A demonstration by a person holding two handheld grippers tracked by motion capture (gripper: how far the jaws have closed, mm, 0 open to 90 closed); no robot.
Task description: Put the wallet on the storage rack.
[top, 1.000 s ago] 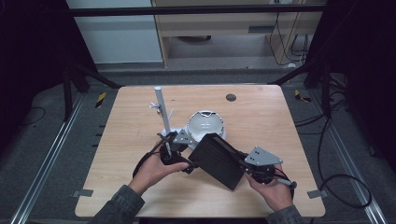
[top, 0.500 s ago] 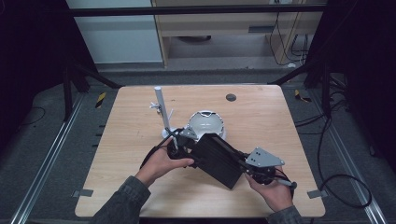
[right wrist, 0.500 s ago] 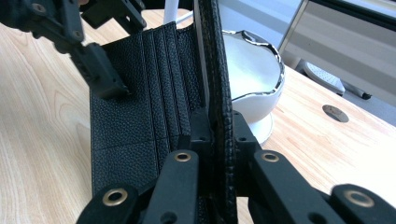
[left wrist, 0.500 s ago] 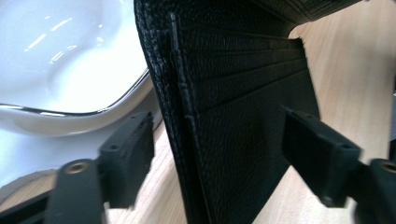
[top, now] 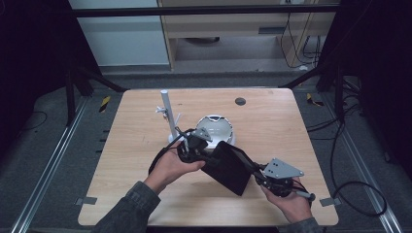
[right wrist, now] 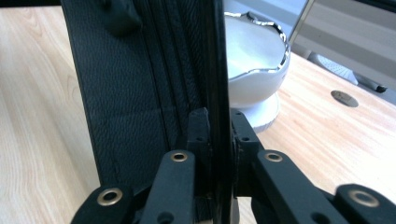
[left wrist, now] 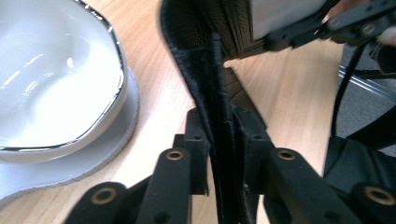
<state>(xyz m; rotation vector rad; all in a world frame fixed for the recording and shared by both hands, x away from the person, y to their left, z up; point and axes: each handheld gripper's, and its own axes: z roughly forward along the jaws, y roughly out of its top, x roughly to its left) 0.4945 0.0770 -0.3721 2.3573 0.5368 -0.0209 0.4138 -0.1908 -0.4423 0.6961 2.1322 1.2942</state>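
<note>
A black zip pouch (top: 228, 167) is held tilted above the wooden table (top: 272, 126), one gripper on each end. My left gripper (top: 208, 156) has just been closing its jaws and now pinches the pouch's upper left edge (left wrist: 205, 60); in the left gripper view the left gripper (left wrist: 219, 123) has its pads pressed on the fabric. My right gripper (top: 256, 175) is shut on the lower right edge, and in the right gripper view the right gripper (right wrist: 218, 126) clamps the pouch (right wrist: 140, 74). A white bowl (top: 215, 127) sits just behind the pouch.
The bowl (left wrist: 51, 79) rests on a white round mat (left wrist: 70, 168). A white upright post (top: 168, 114) stands left of the bowl. A small dark disc (top: 240, 101) lies near the far edge. Cables trail off the table's right side.
The left hand moved up and right to the pouch's near corner, and its jaws closed on that edge. The right gripper kept its hold and stayed put.
</note>
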